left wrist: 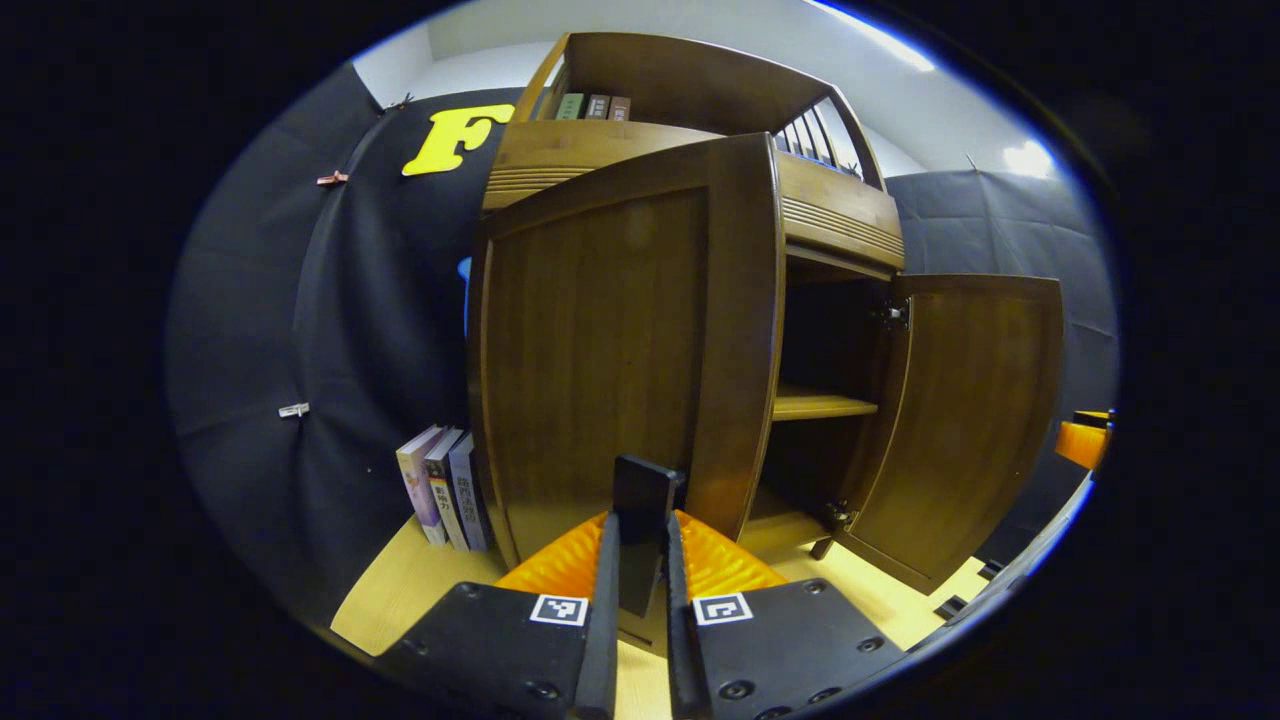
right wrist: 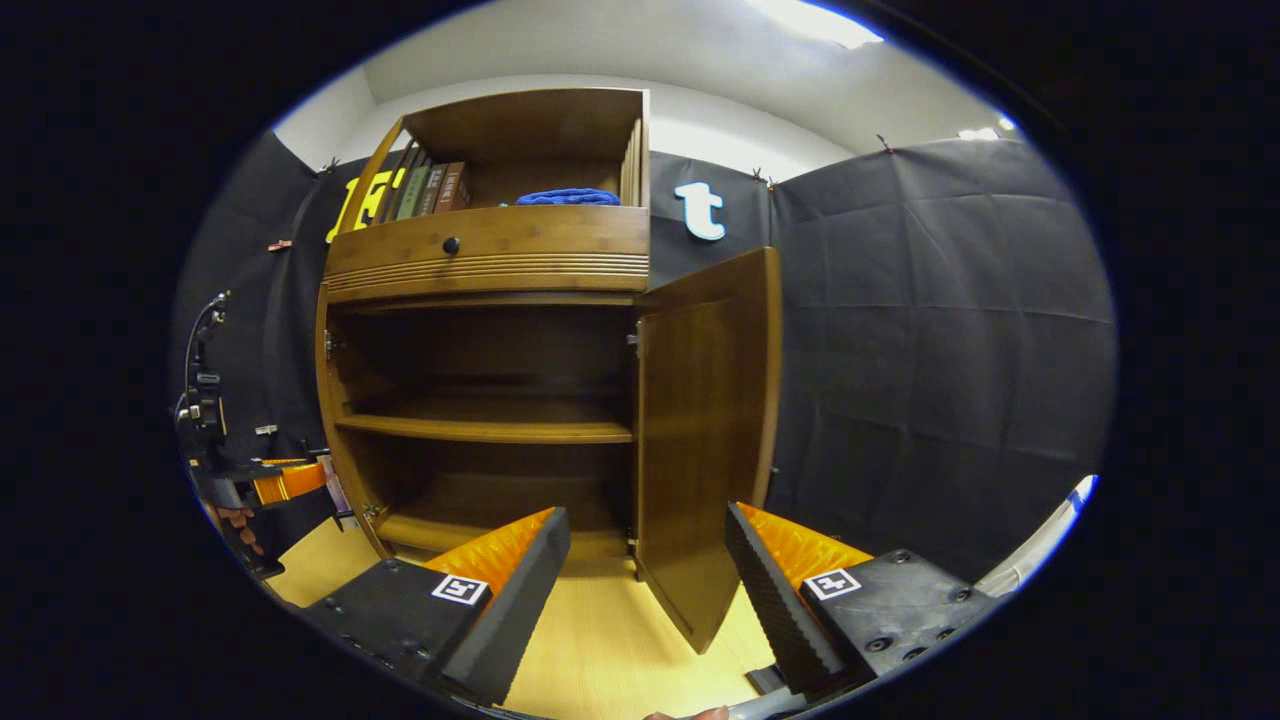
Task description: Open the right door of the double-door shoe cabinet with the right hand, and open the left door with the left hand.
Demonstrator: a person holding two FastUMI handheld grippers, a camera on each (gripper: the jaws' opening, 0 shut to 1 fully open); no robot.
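The brown wooden shoe cabinet point(right wrist: 480, 260) has both doors swung out. In the left gripper view the left door point(left wrist: 600, 350) stands right in front of me, and my left gripper point(left wrist: 640, 525) is shut on the dark handle point(left wrist: 645, 485) near its lower edge. The right door point(left wrist: 960, 420) hangs wide open beyond it, baring the inner shelf point(left wrist: 820, 405). In the right gripper view my right gripper point(right wrist: 645, 518) is open. The right door point(right wrist: 705, 430) stands edge-on between its fingers, which do not appear to touch it. The left gripper point(right wrist: 270, 485) and a hand point(right wrist: 240, 525) show at the far left.
Three books point(left wrist: 445, 490) lean against the black cloth wall left of the cabinet. A drawer with a round knob point(right wrist: 450, 245) sits above the doors. On top lie a blue cloth point(right wrist: 570, 197) and several books point(right wrist: 420, 190). The light wooden floor point(right wrist: 600, 640) runs in front.
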